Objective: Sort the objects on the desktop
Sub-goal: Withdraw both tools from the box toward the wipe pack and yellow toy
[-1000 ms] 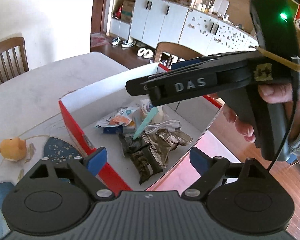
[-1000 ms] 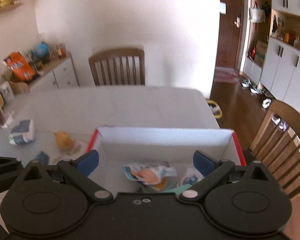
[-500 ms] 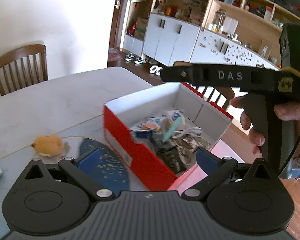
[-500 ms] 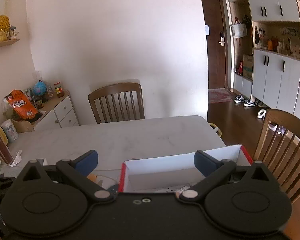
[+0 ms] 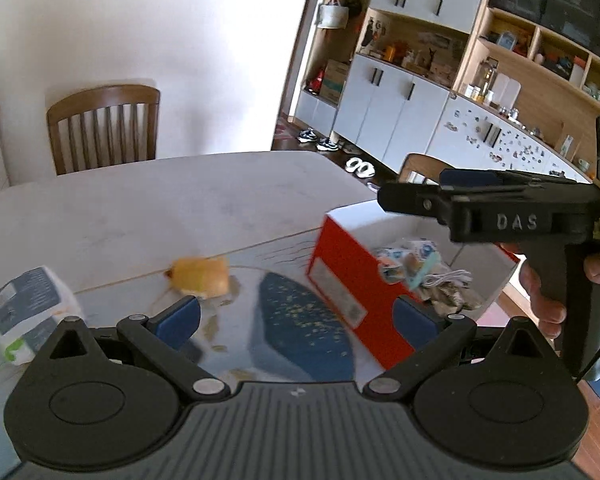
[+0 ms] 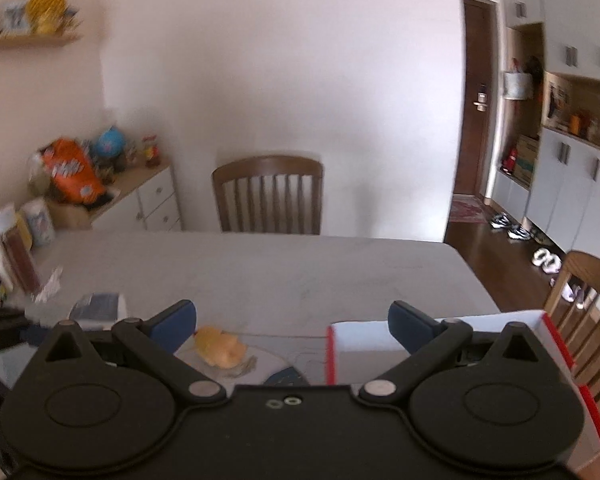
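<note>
A red and white box (image 5: 352, 280) stands near the table's right edge with several packets and a white cable (image 5: 446, 278) inside. It also shows in the right wrist view (image 6: 364, 340). A small orange toy (image 5: 200, 278) lies on the table left of the box, also in the right wrist view (image 6: 220, 350). A white and blue tissue pack (image 5: 28, 308) lies further left (image 6: 96, 306). My left gripper (image 5: 296, 316) is open and empty, above the mat. My right gripper (image 6: 292, 320) is open and empty; it hovers above the box in the left wrist view (image 5: 440, 196).
A blue patterned mat (image 5: 300, 324) lies under the toy and box. Wooden chairs stand at the far side (image 6: 268, 196) and the right (image 6: 588, 300). A side cabinet (image 6: 140, 200) with snacks is at the left, with bottles (image 6: 16, 264) on the table's left end.
Both grippers have pulled back and up from the box and swung left. The orange toy and the tissue pack have come into view. Both stay open.
</note>
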`<state>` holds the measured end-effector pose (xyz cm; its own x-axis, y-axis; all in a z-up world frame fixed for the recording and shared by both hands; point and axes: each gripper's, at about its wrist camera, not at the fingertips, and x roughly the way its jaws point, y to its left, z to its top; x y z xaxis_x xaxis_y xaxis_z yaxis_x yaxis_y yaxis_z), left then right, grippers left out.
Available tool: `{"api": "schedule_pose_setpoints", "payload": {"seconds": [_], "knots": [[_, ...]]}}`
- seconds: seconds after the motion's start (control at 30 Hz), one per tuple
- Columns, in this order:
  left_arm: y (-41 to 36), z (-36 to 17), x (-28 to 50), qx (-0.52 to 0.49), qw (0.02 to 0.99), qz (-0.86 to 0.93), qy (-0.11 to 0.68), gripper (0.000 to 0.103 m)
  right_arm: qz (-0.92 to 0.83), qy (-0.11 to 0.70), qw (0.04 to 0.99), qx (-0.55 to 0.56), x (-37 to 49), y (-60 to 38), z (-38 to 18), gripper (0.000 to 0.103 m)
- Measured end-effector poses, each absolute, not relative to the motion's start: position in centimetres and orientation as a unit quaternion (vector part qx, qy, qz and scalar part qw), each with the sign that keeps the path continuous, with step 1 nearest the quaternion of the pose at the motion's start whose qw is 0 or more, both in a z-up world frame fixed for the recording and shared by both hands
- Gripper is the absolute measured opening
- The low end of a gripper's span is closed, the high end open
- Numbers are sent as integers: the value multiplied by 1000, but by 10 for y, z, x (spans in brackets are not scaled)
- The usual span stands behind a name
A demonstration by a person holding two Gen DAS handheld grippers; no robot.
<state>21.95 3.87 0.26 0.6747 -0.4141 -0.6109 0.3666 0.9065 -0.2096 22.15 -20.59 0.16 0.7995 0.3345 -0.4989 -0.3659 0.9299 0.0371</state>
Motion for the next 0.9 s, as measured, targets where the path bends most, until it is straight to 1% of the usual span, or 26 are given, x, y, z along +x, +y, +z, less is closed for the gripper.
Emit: {"api": "schedule_pose_setpoints", "payload": {"seconds": [0.13,0.33,0.8,0.9], "knots": [[60,-3,221,-33,918,-203,339,103,193,262,944,-47,222,-181,-2,103],[91,-12,225,-36,922,-174,344,103,188,275,942,-39,230,-158,-8,103],[164,-38,238,-30,930,-134,342,103,221,316,920,-69,245,-112,-39,103],[174,-46,242,-25,929,-129,345,103,229,322,915,-79,248,-104,-46,98]]}}
